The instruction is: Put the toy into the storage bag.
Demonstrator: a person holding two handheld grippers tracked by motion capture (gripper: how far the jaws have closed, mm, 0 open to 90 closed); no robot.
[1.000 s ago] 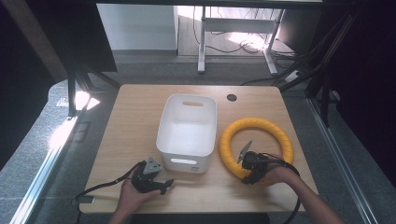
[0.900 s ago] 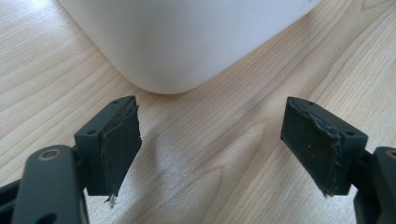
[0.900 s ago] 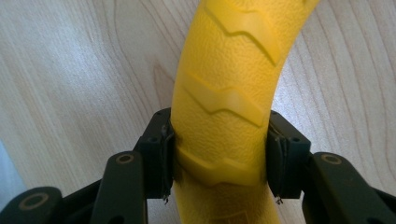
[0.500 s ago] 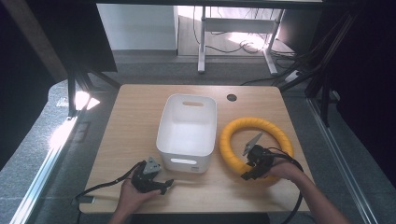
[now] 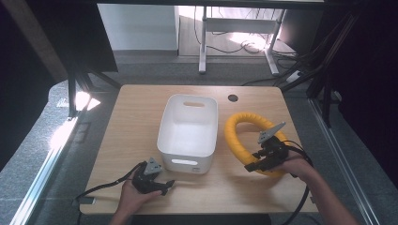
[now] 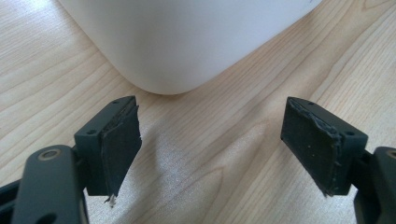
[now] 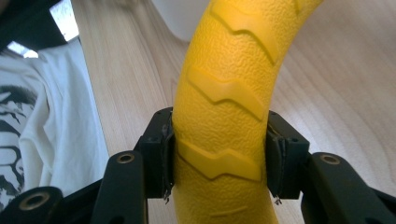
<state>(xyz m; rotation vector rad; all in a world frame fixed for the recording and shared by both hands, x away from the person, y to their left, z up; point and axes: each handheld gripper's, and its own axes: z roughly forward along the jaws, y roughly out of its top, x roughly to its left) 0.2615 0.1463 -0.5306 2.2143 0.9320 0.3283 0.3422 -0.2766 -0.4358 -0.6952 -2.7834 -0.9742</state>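
I have the right gripper [image 5: 256, 165] clamped on the near arc of the yellow ring [image 7: 224, 93], its fingers [image 7: 161, 154] pressing both flanks of the tube; the ring sits at the right of the counter [image 5: 136, 122], just beside the white bin [image 5: 187, 133], near side tipped up. The left gripper [image 6: 210, 154] rests near the bin's front corner, fingers [image 6: 119, 149] apart and empty. I judge the step to be lifting the ring; next, I must raise it above the bin's rim and carry it across without clipping the wall.
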